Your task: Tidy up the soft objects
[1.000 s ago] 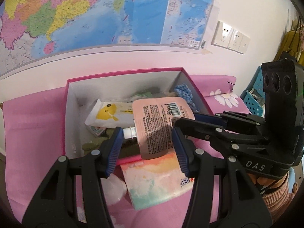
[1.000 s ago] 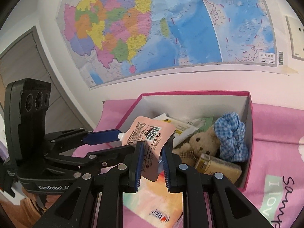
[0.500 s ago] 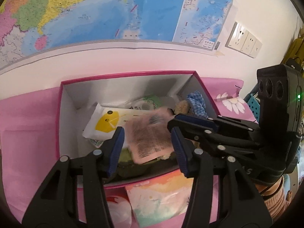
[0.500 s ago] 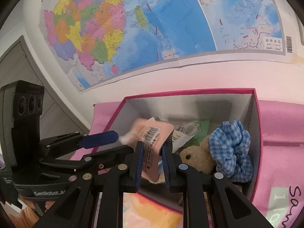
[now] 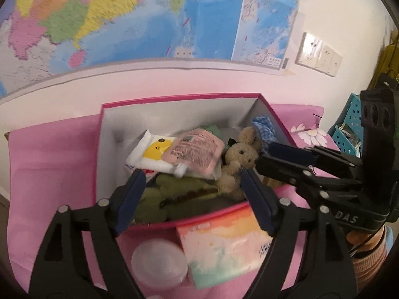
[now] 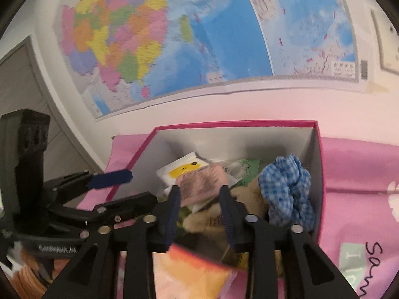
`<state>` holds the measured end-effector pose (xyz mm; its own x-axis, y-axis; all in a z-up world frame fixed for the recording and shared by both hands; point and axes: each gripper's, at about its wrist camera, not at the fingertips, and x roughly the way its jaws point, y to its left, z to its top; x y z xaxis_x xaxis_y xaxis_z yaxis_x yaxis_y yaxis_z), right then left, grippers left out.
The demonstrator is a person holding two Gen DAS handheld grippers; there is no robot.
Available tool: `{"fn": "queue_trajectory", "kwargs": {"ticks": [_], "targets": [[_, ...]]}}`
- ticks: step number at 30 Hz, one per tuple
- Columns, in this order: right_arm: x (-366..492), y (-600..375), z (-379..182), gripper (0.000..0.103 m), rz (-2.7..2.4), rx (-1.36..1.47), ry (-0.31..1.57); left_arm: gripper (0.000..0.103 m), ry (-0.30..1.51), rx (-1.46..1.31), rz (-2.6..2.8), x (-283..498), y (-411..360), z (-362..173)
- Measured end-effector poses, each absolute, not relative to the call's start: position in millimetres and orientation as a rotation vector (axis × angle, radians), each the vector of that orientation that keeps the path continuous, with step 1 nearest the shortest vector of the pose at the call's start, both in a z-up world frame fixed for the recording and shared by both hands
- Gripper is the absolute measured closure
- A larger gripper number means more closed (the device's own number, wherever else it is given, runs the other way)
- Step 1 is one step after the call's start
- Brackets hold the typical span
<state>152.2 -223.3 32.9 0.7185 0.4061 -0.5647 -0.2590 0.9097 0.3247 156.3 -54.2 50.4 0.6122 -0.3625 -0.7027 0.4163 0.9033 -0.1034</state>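
A pink-rimmed box [image 5: 107, 149] [image 6: 316, 164] holds soft things. The pink pouch [image 5: 194, 150] [image 6: 202, 186] lies loose in it, on a white pack with a yellow duck [image 5: 154, 153]. A small teddy bear [image 5: 239, 159], a blue checked scrunchie [image 6: 286, 191] and a green plush [image 5: 172, 196] lie beside it. My right gripper [image 6: 200, 214] is open just above the box, jaws apart and empty. My left gripper [image 5: 192, 199] is open and empty at the box's near edge. A pastel tissue pack [image 5: 224, 246] lies in front of the box.
A clear round lid [image 5: 159, 264] sits on the pink cloth [image 5: 49, 174] left of the tissue pack. A wall map [image 5: 124, 17] hangs behind. A teal basket [image 5: 349, 134] stands at the right, wall sockets [image 5: 319, 57] above it.
My right gripper carried the pink pouch over the box, then opened. The pouch now lies inside the box. Both grippers moved forward toward the box.
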Motion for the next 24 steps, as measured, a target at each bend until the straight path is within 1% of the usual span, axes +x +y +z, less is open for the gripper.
{"fn": "queue_trajectory", "kwargs": {"ticks": [1, 2, 3, 4, 5, 6, 7, 9, 13, 14, 15, 19, 24], "targets": [[144, -221, 34, 0.062, 0.367, 0.209, 0.664, 0.011, 0.775, 0.072, -0.439, 148, -50, 52], [136, -220, 36, 0.057, 0.361, 0.185, 0.65, 0.007, 0.754, 0.067, -0.433, 140, -46, 54], [125, -219, 37, 0.049, 0.349, 0.161, 0.633, 0.0, 0.743, 0.06, -0.429, 135, -43, 55], [117, -219, 38, 0.044, 0.337, 0.148, 0.62, 0.0, 0.728, 0.052, -0.421, 127, -39, 56], [108, -219, 38, 0.036, 0.326, 0.138, 0.606, 0.0, 0.711, 0.05, -0.411, 116, -35, 57], [97, -219, 38, 0.03, 0.31, 0.127, 0.587, 0.0, 0.706, 0.051, -0.402, 111, -33, 56], [88, -220, 38, 0.028, 0.296, 0.115, 0.571, 0.0, 0.7, 0.05, -0.38, 103, -29, 55], [70, -218, 37, 0.018, 0.266, 0.087, 0.542, 0.0, 0.695, 0.052, -0.355, 93, -25, 53], [41, -213, 30, 0.011, 0.208, 0.075, 0.517, 0.0, 0.71, 0.014, -0.282, 69, -10, 39], [34, -211, 27, 0.004, 0.192, 0.071, 0.516, 0.0, 0.724, 0.003, -0.277, 65, -6, 35], [27, -207, 22, 0.001, 0.175, 0.057, 0.523, 0.0, 0.73, -0.006, -0.273, 61, -4, 32], [7, -195, 9, 0.001, 0.173, 0.031, 0.541, 0.0, 0.763, -0.037, -0.25, 45, 6, 19], [-8, -188, 0, 0.001, 0.202, 0.049, 0.561, 0.0, 0.751, -0.009, -0.23, 22, 5, 14]]}}
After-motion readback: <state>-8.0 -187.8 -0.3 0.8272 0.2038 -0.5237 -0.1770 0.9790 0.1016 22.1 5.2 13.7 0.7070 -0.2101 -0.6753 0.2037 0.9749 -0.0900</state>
